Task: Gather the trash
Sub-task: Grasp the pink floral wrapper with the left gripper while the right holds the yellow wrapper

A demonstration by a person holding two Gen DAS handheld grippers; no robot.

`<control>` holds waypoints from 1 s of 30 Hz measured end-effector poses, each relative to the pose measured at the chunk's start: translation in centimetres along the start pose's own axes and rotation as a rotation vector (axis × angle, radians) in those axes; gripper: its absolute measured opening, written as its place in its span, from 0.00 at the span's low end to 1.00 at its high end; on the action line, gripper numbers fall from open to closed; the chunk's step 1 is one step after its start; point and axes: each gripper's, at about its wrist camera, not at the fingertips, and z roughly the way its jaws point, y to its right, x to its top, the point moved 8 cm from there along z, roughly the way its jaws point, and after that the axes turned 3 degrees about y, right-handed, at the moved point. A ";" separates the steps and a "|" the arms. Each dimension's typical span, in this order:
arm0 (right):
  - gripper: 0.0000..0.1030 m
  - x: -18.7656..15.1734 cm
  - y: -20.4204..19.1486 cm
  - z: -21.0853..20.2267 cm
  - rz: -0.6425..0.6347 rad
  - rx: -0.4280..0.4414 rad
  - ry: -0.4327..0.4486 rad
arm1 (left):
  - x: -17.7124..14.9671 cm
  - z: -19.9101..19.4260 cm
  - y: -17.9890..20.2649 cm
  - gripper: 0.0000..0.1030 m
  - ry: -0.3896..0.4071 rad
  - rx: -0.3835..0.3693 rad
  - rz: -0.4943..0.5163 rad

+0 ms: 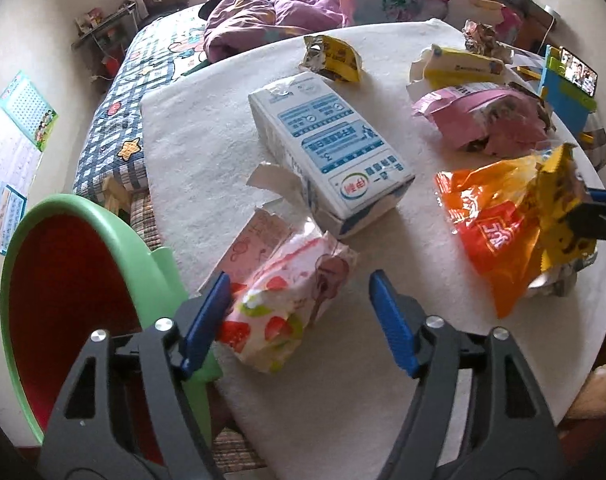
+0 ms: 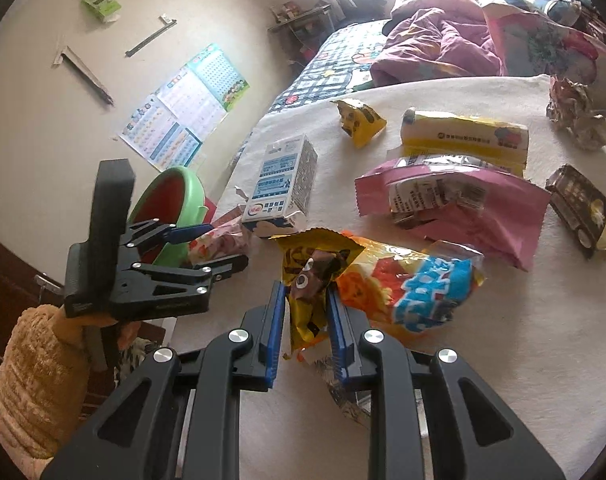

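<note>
My left gripper is open around a strawberry-print wrapper that lies at the table's near edge; its left pad touches the wrapper. It also shows in the right wrist view. My right gripper is shut on a yellow snack wrapper, which rests against an orange chip bag. In the left wrist view the yellow wrapper and orange bag sit at the right. A green bin with a red inside stands beside the table, left of the left gripper.
On the white table lie a blue-and-white milk carton, a pink bag, a yellow-white pack, a small yellow wrapper, crumpled foil and a dark box. A bed lies behind.
</note>
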 end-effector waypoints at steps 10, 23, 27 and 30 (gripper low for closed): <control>0.20 0.2 0.0 -1.6 -0.031 0.033 0.012 | -0.6 -3.0 0.0 0.33 0.084 0.029 -0.200; 0.20 0.2 -1.4 -1.5 -0.071 0.067 0.006 | -2.7 -5.6 3.2 0.35 0.117 0.004 -0.350; 0.20 0.1 -1.3 -1.5 -0.068 0.061 0.009 | -3.8 -5.1 3.2 0.42 0.095 -0.001 -0.379; 0.20 0.1 -1.1 -1.7 -0.059 0.055 0.017 | -4.3 -5.3 3.2 0.47 0.100 -0.013 -0.393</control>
